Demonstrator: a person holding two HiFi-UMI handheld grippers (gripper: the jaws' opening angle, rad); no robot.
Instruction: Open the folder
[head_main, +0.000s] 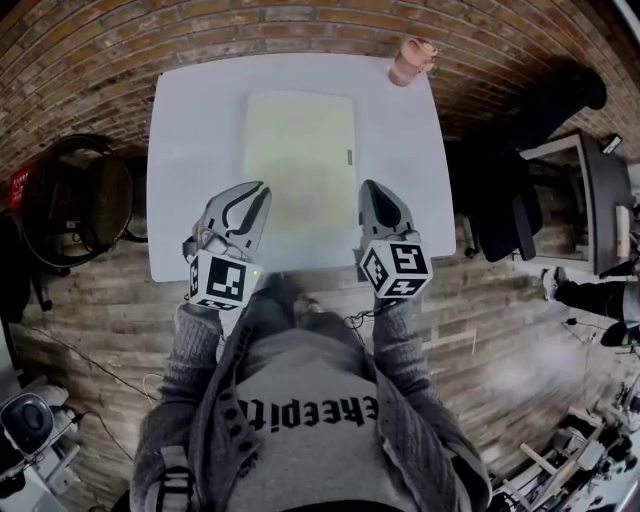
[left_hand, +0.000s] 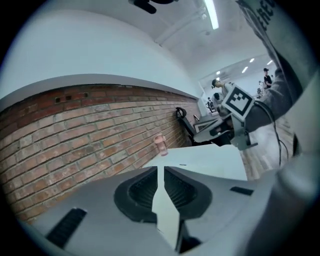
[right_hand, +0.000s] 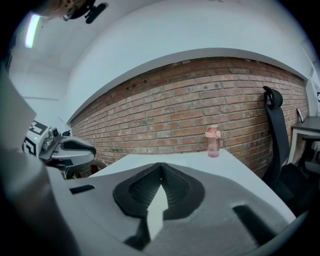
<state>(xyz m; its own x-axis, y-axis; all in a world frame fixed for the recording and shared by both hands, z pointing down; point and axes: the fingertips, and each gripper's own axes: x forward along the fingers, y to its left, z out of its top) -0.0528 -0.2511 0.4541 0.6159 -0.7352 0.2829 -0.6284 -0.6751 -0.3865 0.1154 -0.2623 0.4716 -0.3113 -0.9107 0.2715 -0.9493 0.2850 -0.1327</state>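
The folder (head_main: 300, 170), pale yellow-green and closed, lies flat on the white bench (head_main: 190, 150), ahead of and between the two sets of fingers. In the head view the left gripper (head_main: 261, 188) overlaps the folder's near left edge. Its fingers (left_hand: 140, 192) are drawn together with only a hairline slit at the tips and nothing between them. The right gripper (head_main: 367, 187) is just outside the folder's near right edge, its fingers (right_hand: 142, 190) closed tip to tip and also empty. No view settles whether either pair touches the folder or the bench. Both gripper views look out low across the bench top, with bare white surface beyond the tips. A small dark tab (head_main: 350, 157) on the folder's right edge lies just ahead of the right fingers and slightly to their left. A pink bottle (head_main: 411, 62) stands upright at the bench's far right corner, well ahead of the right fingers and a little to their right. From the left fingers it is far ahead and off to the right. A brick wall (right_hand: 175, 100) runs behind the bench, beyond both sets of fingertips. A black chair (right_hand: 274, 125) stands to the right of the right fingers, past the bench edge.
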